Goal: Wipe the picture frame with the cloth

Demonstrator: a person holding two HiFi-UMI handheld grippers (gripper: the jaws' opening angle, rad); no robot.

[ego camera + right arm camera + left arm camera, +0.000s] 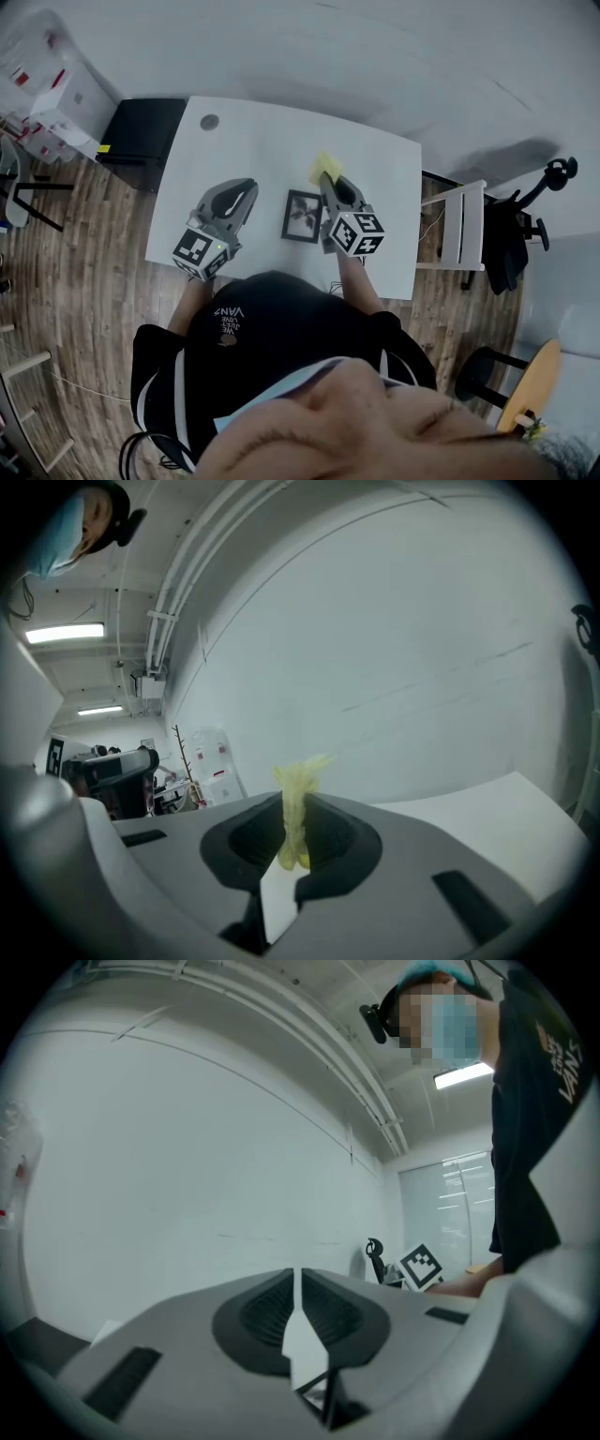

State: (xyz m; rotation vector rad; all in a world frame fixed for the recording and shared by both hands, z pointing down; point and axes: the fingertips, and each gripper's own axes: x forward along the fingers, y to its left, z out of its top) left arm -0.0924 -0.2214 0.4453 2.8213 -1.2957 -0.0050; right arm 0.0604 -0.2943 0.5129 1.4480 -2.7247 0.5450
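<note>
A small dark picture frame (302,217) lies flat on the white table (262,150), between my two grippers. My right gripper (334,184) sits just right of the frame, shut on a yellow cloth (324,167) that sticks out past its tip. In the right gripper view the cloth (296,803) is pinched between the jaws and stands up in a bunch. My left gripper (238,195) hovers left of the frame, its jaws pressed together with nothing between them (298,1299). Neither gripper view shows the frame.
A round grey spot (209,122) marks the table's far left corner. A black cabinet (142,131) stands left of the table and a white chair (464,225) right of it. An office chair (525,220) and a wooden stool (530,375) are further right.
</note>
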